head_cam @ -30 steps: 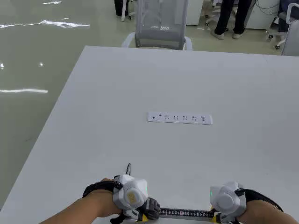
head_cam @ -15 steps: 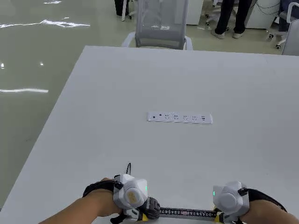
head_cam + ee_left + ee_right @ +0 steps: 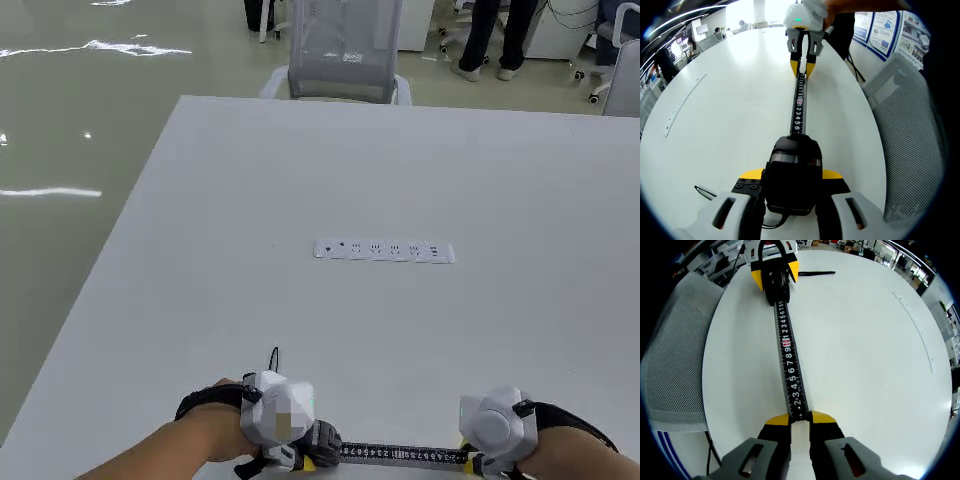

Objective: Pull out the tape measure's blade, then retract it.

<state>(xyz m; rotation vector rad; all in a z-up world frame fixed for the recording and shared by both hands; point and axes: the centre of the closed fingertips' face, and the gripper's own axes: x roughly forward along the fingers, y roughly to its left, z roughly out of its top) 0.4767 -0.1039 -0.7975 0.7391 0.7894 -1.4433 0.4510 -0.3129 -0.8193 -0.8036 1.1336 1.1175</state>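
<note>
**Blade out, retract yet to come**

At the near edge of the table, the left gripper has its jaws closed on the case. The right gripper faces it from well apart, jaws pinched on the tip of the blade. The blade runs straight and flat between them, along that near edge, numbers up. I judge the pull to be largely or wholly done. The retract is what is left, and it calls for the right gripper to bring the tip back toward the case while the left one holds firm.

A mesh chair stands just off the near edge, on the person's side, so there is little room to draw back. A thin black cable lies just beside the left gripper.

Further out the top is bare and wide up to a white strip of sockets near the middle, well apart from the blade. The left edge drops to a glossy floor. A far chair sits at the far edge, with people beyond it.
</note>
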